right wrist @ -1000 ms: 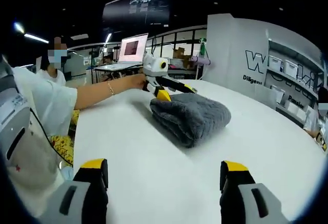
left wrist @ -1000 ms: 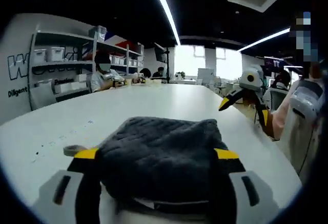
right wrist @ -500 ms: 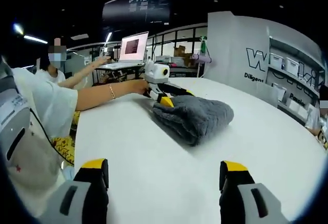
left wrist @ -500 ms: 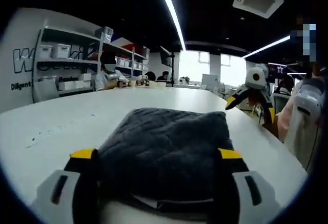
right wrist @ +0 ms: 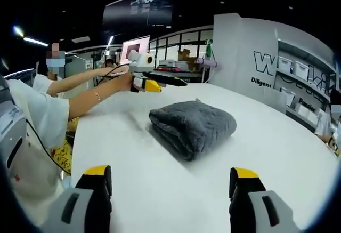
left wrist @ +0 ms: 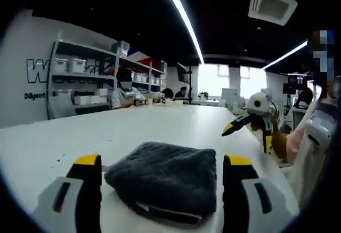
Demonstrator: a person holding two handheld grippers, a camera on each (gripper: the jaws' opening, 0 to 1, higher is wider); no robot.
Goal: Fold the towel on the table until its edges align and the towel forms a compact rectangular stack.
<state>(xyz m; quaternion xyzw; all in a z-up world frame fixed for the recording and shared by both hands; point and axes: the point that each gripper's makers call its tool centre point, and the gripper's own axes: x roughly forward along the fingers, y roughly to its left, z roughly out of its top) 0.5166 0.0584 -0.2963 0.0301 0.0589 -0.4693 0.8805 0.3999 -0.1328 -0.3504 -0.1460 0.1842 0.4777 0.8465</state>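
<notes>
A dark grey towel [right wrist: 193, 126] lies folded into a thick, compact stack on the white table [right wrist: 277, 142]. In the left gripper view the towel [left wrist: 165, 182] sits just ahead of my left gripper [left wrist: 163, 160], whose jaws stand wide open on either side of it without touching. The right gripper view has that left gripper [right wrist: 169, 82] lifted off the table behind the towel, held by a hand. My right gripper [right wrist: 172, 173] is open over bare table, well short of the towel. It also hangs in the air at the right of the left gripper view [left wrist: 248, 136].
Shelves with white bins [left wrist: 80, 67] line the wall, and people [left wrist: 125, 86] sit at the table's far end. A laptop [right wrist: 136, 46] stands behind the table. A person's outstretched arm [right wrist: 80, 102] runs along the table's left edge.
My left gripper has let go of the towel and drawn back and up, away from it. The towel now rests free on the table. My right gripper stays open in place.
</notes>
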